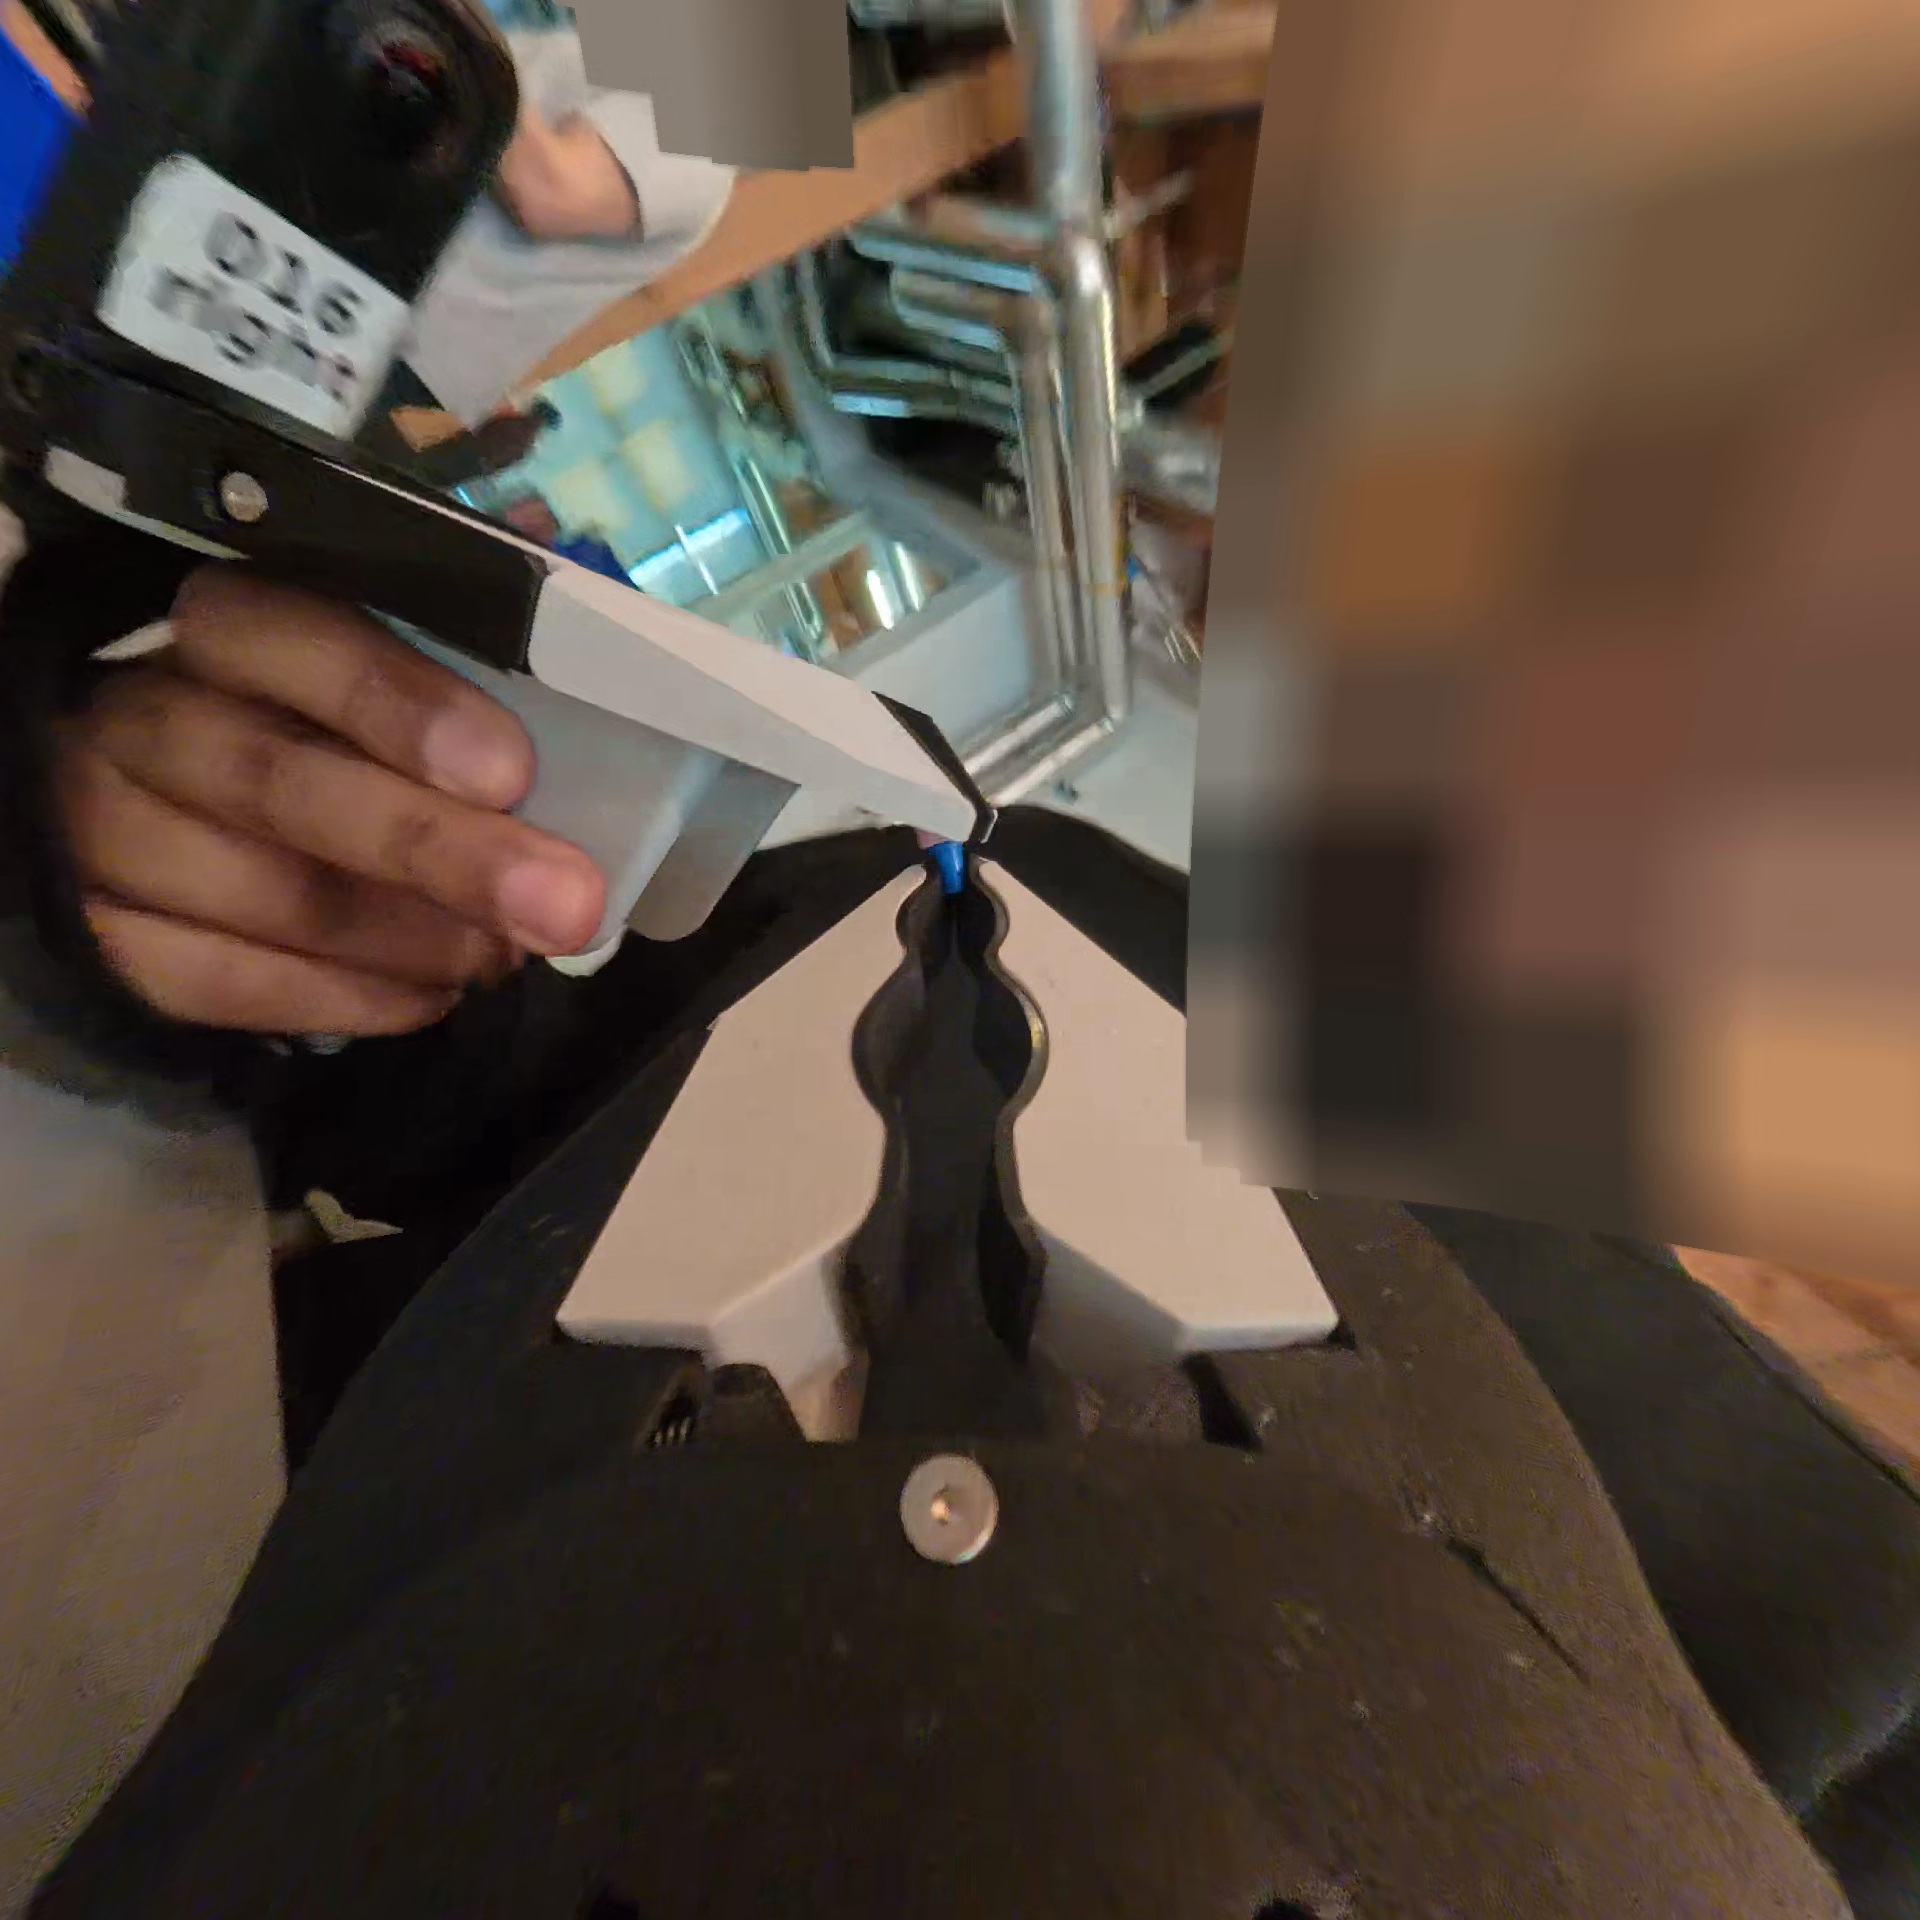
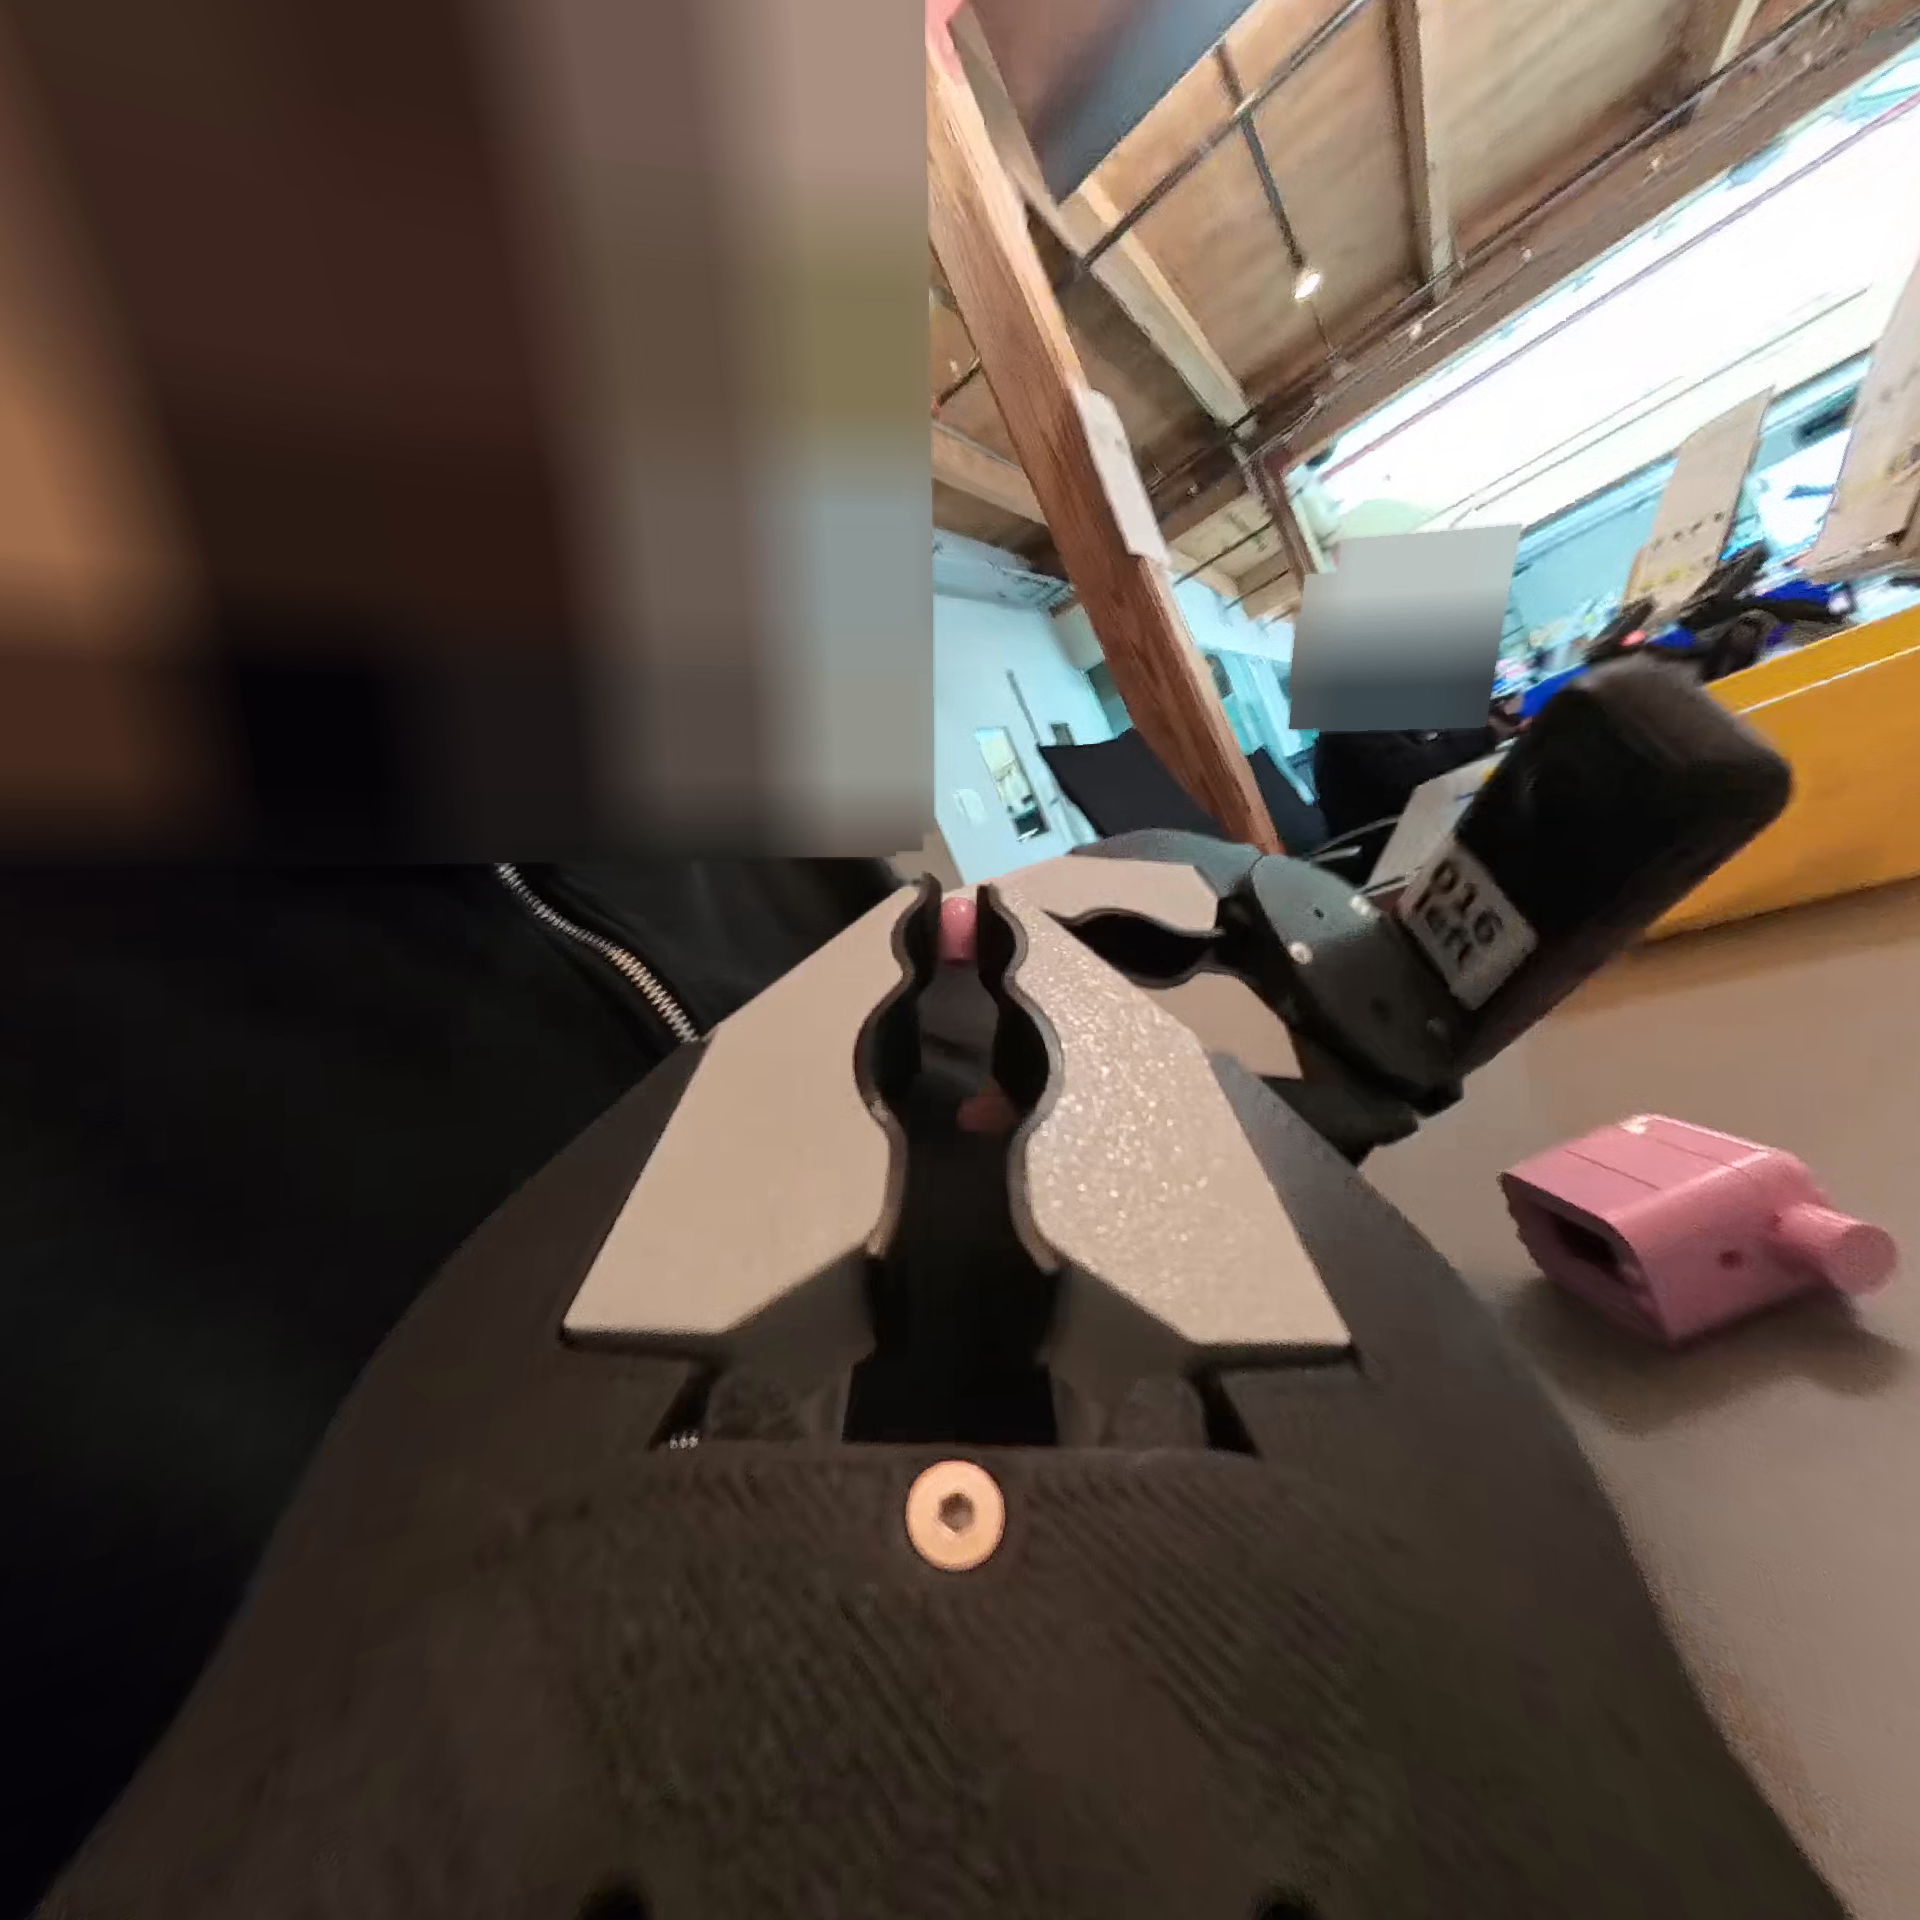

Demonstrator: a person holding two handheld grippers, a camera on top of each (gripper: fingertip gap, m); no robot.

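Observation:
In the left wrist view my left gripper (image 1: 951, 881) is shut on a small blue piece (image 1: 948, 864) at its tips. My right gripper (image 1: 975, 823), held by a hand (image 1: 312, 810), comes in from the left, and its tips meet the blue piece from above, with a bit of pink (image 1: 933, 834) showing there. In the right wrist view my right gripper (image 2: 954, 920) is shut on a small pink piece (image 2: 956, 928) at its tips. The left gripper (image 2: 1049, 920) lies just to its right, tip to tip. Whether the blue and pink pieces are joined I cannot tell.
A pink block with a round peg (image 2: 1683, 1226) lies on the grey table (image 2: 1558, 1049) to the right. A yellow box (image 2: 1829, 758) stands behind it. A person in a black zipped jacket (image 2: 416, 1039) is close in front. A metal rack (image 1: 1070, 416) stands behind. Less than 4 cm separates the two grippers' tips.

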